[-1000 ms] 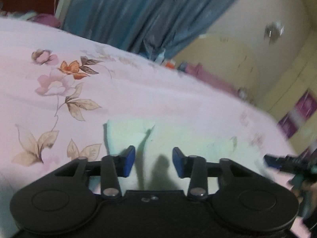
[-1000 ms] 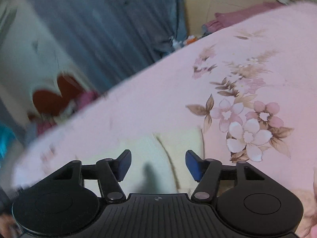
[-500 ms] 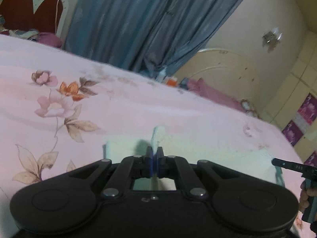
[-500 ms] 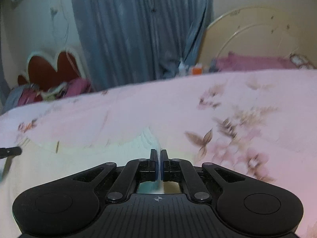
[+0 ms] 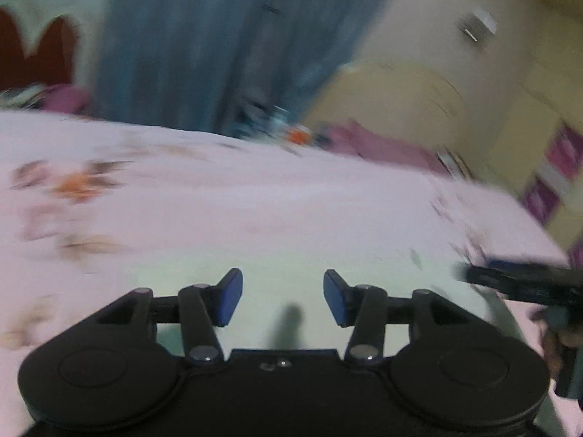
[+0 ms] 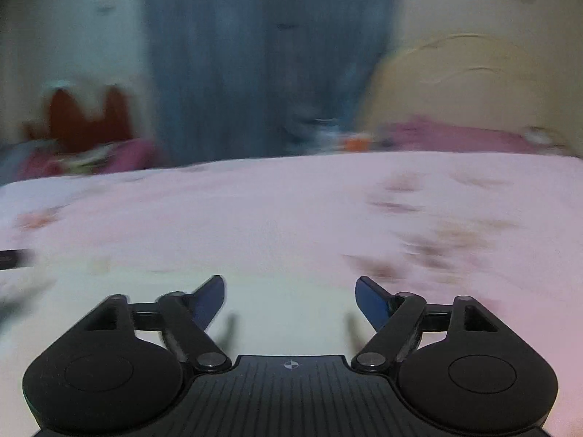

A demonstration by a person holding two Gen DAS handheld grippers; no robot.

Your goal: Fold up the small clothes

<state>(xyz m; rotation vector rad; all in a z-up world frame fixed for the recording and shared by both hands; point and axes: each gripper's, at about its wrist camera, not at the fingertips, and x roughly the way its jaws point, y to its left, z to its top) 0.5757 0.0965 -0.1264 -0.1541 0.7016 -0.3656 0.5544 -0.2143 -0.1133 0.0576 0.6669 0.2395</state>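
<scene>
1. A small pale green cloth (image 5: 291,280) lies flat on the pink bed sheet (image 5: 255,211), right in front of both grippers.
2. The left gripper (image 5: 282,298) is just over the cloth. Its jaws are opening, and nothing is pinched between its blue pads (image 5: 229,300).
3. The right gripper (image 6: 290,302) is over the same cloth (image 6: 291,309). Its jaws are opening wide and hold nothing.
4. The sheet has blurry flowers (image 6: 430,244) on it.
5. Behind the bed hangs a blue curtain (image 5: 218,47).
</scene>
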